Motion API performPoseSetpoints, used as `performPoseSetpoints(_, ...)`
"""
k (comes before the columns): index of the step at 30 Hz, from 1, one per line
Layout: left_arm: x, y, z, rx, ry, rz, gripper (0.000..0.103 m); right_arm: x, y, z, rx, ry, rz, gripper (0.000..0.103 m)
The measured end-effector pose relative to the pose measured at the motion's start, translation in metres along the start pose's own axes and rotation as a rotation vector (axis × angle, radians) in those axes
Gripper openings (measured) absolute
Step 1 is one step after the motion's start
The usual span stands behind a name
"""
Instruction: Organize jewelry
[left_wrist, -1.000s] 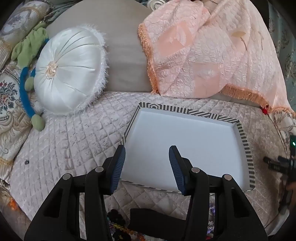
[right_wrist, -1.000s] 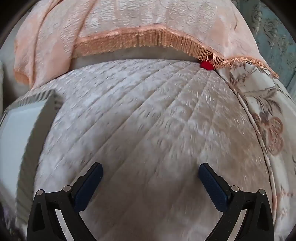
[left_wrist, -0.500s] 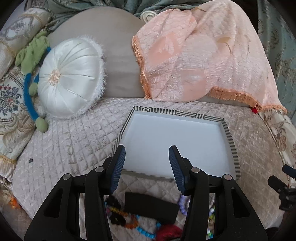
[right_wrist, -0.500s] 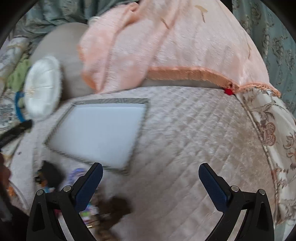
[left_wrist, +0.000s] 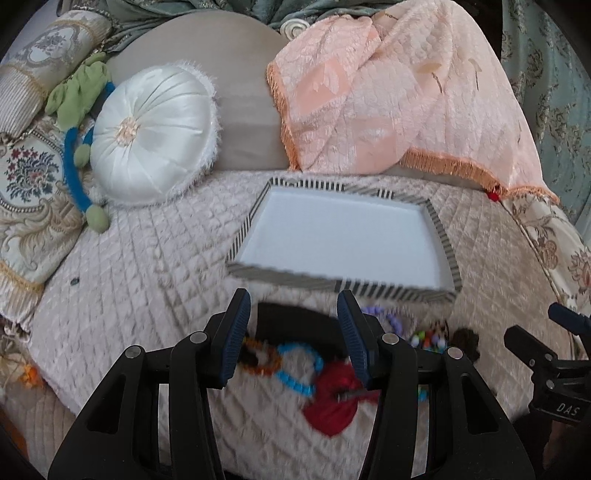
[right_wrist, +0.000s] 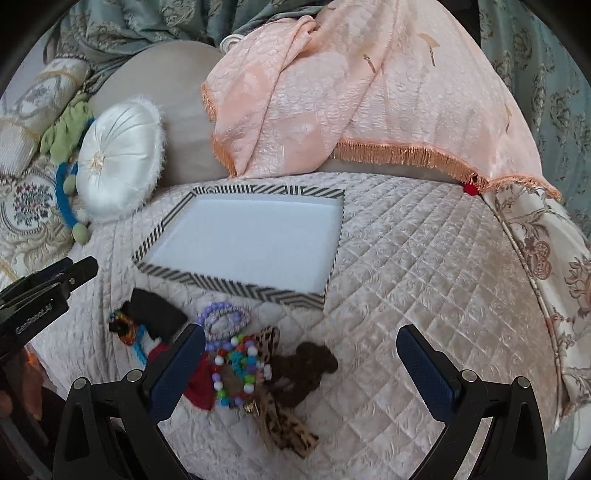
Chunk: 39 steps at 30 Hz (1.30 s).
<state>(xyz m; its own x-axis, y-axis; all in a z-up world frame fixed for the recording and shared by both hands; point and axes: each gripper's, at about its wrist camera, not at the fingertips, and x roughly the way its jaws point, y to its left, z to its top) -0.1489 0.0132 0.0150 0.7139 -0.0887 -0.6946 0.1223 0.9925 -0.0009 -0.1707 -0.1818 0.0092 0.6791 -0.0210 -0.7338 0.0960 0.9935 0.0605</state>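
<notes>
Jewelry all sits in one messy heap on the quilted cream bedspread (right_wrist: 424, 280), right at the near edge of the striped-rim tray (right_wrist: 236, 286), whose white inside has nothing in it. From the right wrist view the heap has a multicolor bead bracelet (right_wrist: 236, 363) in the middle, a lilac bead bracelet (right_wrist: 221, 317) just behind it close to the tray rim, a brown fuzzy scrunchie (right_wrist: 306, 369) touching its right side, and a leopard-print scrunchie (right_wrist: 284, 428) trailing toward the camera. A flat black pouch (right_wrist: 157, 314) lies on the left of the pile, with a red cloth piece (right_wrist: 201, 384) beside the beads.

Left gripper (left_wrist: 291, 332) hovers above the pile, jaws roughly half open with nothing between them; under it the blue bead bracelet (left_wrist: 297, 363) and an amber bead bracelet (left_wrist: 264, 358) show up a bit blurry. Right gripper (right_wrist: 301, 373) hangs over the right half of the heap, jaws spread wide, gripping nothing.

Behind the tray there's a round white satin cushion (left_wrist: 151, 134) and a peach fringed throw (left_wrist: 399, 99).
</notes>
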Motion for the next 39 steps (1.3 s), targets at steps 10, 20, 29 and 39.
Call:
performPoseSetpoints(10, -0.030, 0.004, -0.043, -0.023, 0.033, -0.017, 0.049, -0.024, 0.018, -0.032, 0.010, 0.012, 0.019, 0.103)
performPoseSetpoints(20, -0.054, 0.001, -0.057, -0.024, 0.025, -0.038, 0.049, -0.044, 0.033, -0.051, -0.028, -0.011, -0.003, 0.103)
performPoseSetpoints(29, -0.055, -0.003, -0.059, -0.019, 0.019, -0.039, 0.049, -0.048, 0.028, -0.058, -0.010, -0.009, -0.025, 0.103)
performPoseSetpoints(39, -0.056, -0.001, -0.058, -0.023, 0.028, -0.044, 0.049, -0.051, 0.026, -0.056, -0.004, -0.016, -0.035, 0.103)
